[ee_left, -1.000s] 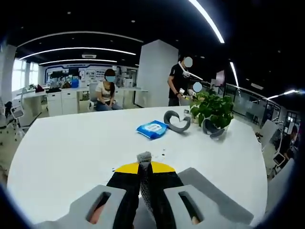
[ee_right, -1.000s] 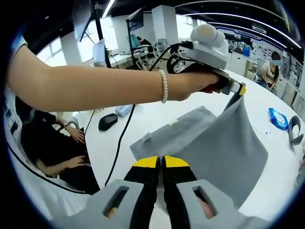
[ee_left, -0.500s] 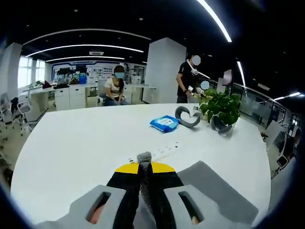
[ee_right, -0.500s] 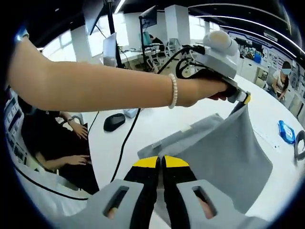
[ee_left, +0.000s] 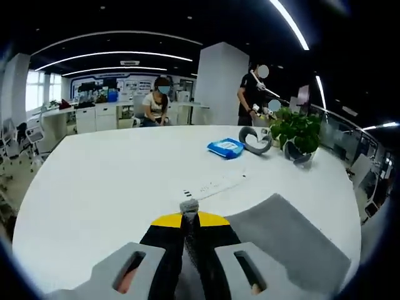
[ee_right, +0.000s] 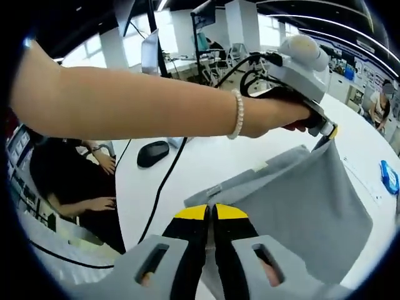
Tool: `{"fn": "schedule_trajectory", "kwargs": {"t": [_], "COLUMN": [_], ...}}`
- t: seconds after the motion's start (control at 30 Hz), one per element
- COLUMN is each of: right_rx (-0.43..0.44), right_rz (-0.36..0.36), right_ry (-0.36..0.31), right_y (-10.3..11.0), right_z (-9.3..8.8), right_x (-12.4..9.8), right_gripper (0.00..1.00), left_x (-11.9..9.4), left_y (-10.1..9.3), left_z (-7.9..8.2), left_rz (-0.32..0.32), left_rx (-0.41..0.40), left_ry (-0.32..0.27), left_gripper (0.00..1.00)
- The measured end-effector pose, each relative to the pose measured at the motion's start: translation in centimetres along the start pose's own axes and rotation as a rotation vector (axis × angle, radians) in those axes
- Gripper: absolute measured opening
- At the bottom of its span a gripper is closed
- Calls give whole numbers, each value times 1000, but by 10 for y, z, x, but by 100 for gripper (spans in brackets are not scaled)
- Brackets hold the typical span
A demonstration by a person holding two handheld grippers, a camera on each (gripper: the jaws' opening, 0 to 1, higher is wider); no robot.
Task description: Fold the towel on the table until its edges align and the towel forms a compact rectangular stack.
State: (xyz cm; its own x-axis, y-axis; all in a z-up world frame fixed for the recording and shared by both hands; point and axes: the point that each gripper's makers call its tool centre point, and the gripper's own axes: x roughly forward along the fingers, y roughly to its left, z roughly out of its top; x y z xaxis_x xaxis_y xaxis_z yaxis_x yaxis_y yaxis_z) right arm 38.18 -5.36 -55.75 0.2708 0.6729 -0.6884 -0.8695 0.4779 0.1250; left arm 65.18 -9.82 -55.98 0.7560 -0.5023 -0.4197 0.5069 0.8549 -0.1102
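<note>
- Left gripper view: left gripper [ee_left: 189,220] clamped tight on a corner of the grey towel [ee_left: 294,237], fabric tuft pinched between the yellow-tipped jaws, rest of the towel trailing to the right over the white table [ee_left: 106,181].
- Farther along the table: white power strip [ee_left: 215,185], blue wipes pack [ee_left: 226,148], grey headphones [ee_left: 255,139], potted plant [ee_left: 299,132].
- Background: 1 seated person [ee_left: 155,107], 1 standing person [ee_left: 251,97].
- Right gripper view: right gripper [ee_right: 211,214] pinched closed on the near edge of the towel [ee_right: 300,206], cloth running up between the jaws.
- Left gripper [ee_right: 330,131] in from the left on a bare arm with a bead bracelet [ee_right: 236,114], holding the far corner lifted; towel hanging as a taut sheet between both grippers, lower folded layer lying on the table [ee_right: 187,165].
- Black mouse [ee_right: 152,152] and black cable [ee_right: 164,187] at the table edge.
</note>
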Motion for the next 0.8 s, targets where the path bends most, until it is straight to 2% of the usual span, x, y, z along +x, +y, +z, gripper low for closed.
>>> {"fn": "schedule_trajectory", "kwargs": {"t": [0.17, 0.27, 0.33, 0.57, 0.8], "right_rx": [39, 16, -13, -17, -47], "right_rz": [32, 41, 51, 94, 115], "right_ry": [20, 22, 23, 65, 83], "right_y": [-1, 0, 1, 5, 7], "right_z": [-14, -19, -20, -30, -41], "right_x": [23, 33, 40, 61, 73], "right_gripper": [0, 0, 1, 1, 1], "left_x": [7, 12, 14, 17, 12], "left_y": [13, 19, 22, 31, 37], "left_z": [-25, -35, -39, -54, -58], "left_rz": [3, 4, 0, 18, 30], "left_rx": [-30, -44, -63, -104, -117], "left_ry": [35, 47, 50, 70, 62], "left_gripper": [6, 6, 6, 6, 8]}}
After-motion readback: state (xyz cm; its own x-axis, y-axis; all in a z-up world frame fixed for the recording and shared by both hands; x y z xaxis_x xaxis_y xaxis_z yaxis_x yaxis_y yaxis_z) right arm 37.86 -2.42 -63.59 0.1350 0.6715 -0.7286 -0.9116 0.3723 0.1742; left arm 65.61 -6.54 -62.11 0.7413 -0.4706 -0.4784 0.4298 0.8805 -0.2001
